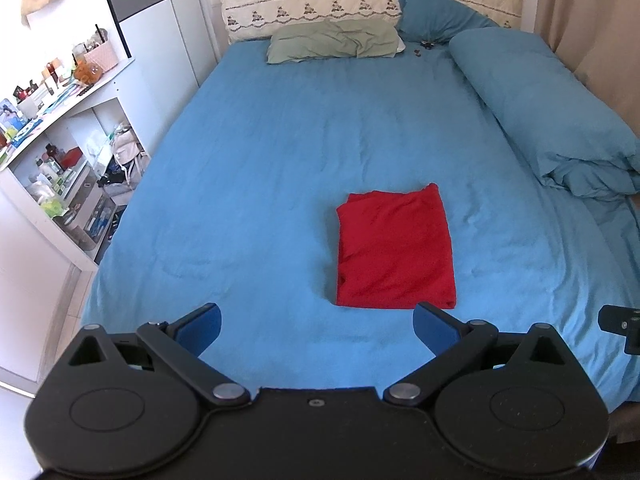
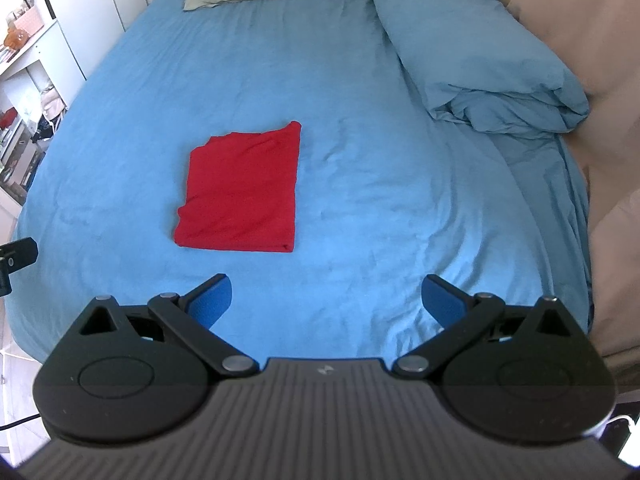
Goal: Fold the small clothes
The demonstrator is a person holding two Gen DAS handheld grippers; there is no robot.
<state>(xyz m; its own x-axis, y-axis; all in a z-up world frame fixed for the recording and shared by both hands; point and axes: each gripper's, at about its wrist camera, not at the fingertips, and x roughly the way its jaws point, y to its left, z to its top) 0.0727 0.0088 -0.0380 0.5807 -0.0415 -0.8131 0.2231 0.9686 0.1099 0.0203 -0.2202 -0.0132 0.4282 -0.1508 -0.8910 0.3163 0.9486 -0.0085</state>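
Bedding in blue covers the bed (image 1: 280, 160), with a rolled blue duvet (image 1: 552, 120) along its right side and a green pillow (image 1: 332, 40) at the head. White shelves (image 1: 60, 152) on the left hold bottles, boxes and a pink basket (image 1: 102, 54) of small items; any labels are too blurred to read. Folded into a rectangle, the red garment (image 1: 396, 248) lies flat mid-bed, ahead of both tools. Left gripper (image 1: 318, 326) and right gripper (image 2: 326, 300) hover with fingers spread wide, holding nothing; each is cut off in the other's view
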